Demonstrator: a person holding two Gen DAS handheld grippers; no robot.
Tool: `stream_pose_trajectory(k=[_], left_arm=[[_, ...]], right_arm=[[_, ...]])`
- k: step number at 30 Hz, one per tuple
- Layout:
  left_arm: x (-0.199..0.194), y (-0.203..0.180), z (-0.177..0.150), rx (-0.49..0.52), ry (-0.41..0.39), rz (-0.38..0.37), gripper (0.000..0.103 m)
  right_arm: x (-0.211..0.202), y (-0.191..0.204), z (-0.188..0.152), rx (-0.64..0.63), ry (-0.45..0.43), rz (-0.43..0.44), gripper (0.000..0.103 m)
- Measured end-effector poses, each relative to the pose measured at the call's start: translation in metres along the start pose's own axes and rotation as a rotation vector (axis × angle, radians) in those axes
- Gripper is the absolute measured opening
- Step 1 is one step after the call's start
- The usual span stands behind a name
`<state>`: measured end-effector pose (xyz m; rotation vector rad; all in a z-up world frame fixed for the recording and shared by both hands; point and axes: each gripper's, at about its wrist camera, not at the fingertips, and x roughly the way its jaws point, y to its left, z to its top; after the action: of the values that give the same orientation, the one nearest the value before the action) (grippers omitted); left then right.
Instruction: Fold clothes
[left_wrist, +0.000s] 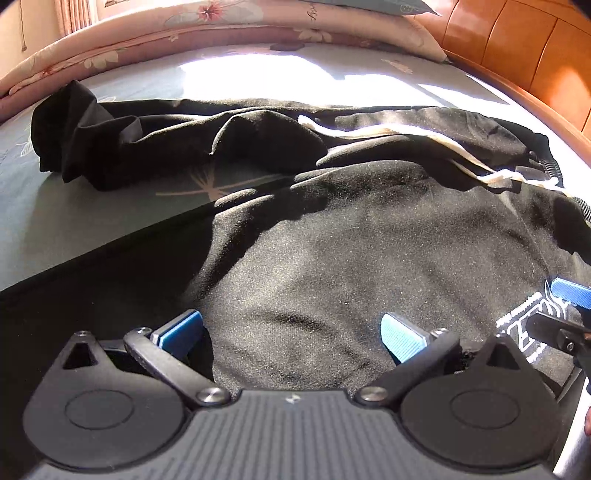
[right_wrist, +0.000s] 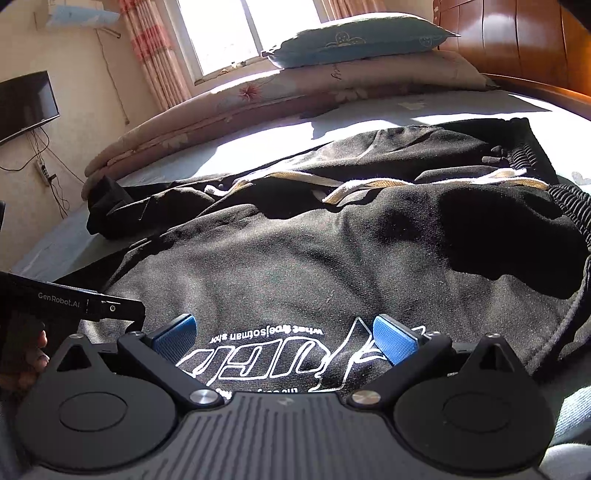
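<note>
A black hooded sweatshirt (left_wrist: 351, 236) lies spread on the bed, with a white drawstring (left_wrist: 369, 133) near its far side and one sleeve (left_wrist: 110, 147) stretched to the left. It also fills the right wrist view (right_wrist: 332, 251), where its white printed logo (right_wrist: 273, 354) sits at the near edge. My left gripper (left_wrist: 291, 336) is open, its blue pads wide apart over the near hem. My right gripper (right_wrist: 284, 339) is open over the logo. The right gripper's blue fingertips (left_wrist: 570, 291) show at the right edge of the left wrist view.
The bed sheet (left_wrist: 74, 221) is grey-green with sunlit patches. A folded floral quilt (right_wrist: 258, 99) and a blue pillow (right_wrist: 354, 40) lie at the far side. A wooden headboard (left_wrist: 524, 48) stands at the right. A wall TV (right_wrist: 26, 103) hangs at the left.
</note>
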<state>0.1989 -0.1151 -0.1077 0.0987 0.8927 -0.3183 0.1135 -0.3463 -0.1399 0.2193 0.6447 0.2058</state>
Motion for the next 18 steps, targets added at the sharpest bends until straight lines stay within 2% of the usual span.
stream_pose_trajectory(k=[4,10,14,16,18], left_arm=[[-0.002,0.005,-0.004,0.020,-0.025,-0.032,0.102],[-0.005,0.009,-0.011,0.039,-0.071,-0.071,0.102],[-0.009,0.020,-0.005,-0.032,-0.066,-0.121,0.102],[-0.011,0.031,0.007,-0.094,-0.039,-0.174,0.102],[-0.020,0.044,0.021,-0.141,-0.074,-0.180,0.102]], right_arm=[[0.008,0.019,-0.005,-0.137,0.029,-0.087,0.103],[0.010,0.027,-0.005,-0.179,0.048,-0.126,0.103],[0.012,0.031,-0.004,-0.203,0.067,-0.151,0.103],[0.016,0.034,0.006,-0.192,0.123,-0.161,0.103],[0.018,0.036,0.018,-0.176,0.181,-0.164,0.103]])
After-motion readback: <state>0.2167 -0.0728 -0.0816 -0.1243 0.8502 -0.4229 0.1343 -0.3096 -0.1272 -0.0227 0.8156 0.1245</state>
